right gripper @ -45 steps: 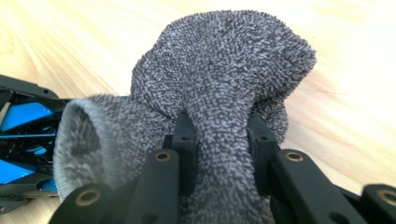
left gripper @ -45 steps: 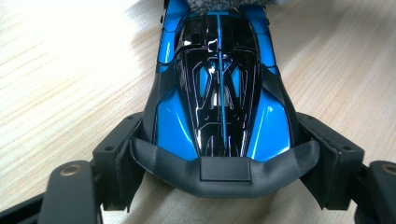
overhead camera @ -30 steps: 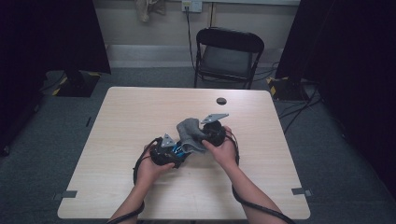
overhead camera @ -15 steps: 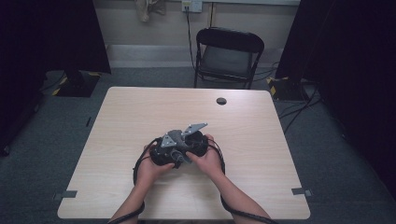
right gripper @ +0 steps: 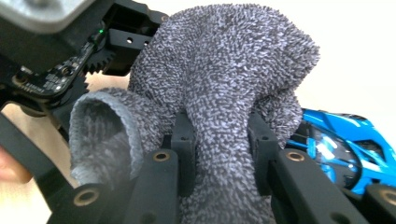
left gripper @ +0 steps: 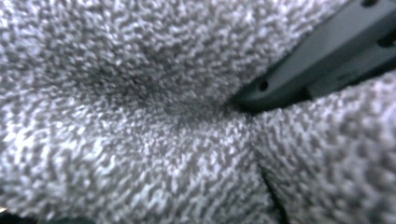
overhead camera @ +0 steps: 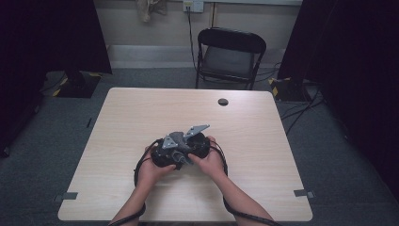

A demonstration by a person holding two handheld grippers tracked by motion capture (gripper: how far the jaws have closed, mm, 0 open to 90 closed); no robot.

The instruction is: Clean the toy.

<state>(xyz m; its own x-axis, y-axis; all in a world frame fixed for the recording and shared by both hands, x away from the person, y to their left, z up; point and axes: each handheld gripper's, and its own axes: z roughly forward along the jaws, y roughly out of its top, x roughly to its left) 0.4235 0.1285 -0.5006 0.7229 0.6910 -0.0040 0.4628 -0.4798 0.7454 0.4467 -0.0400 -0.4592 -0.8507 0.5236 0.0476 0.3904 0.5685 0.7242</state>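
Seen from above the near side of a table [overhead camera: 117, 122], facing forward and down, far enough back to take in the whole tabletop and a chair [overhead camera: 229, 54] beyond. From the right gripper [right gripper: 219, 135], looking along its own jaws, very close to a grey cloth [right gripper: 224, 70]. From the left gripper, pressed almost against the same cloth, blurred; shared with the high view as the bundle between both hands.
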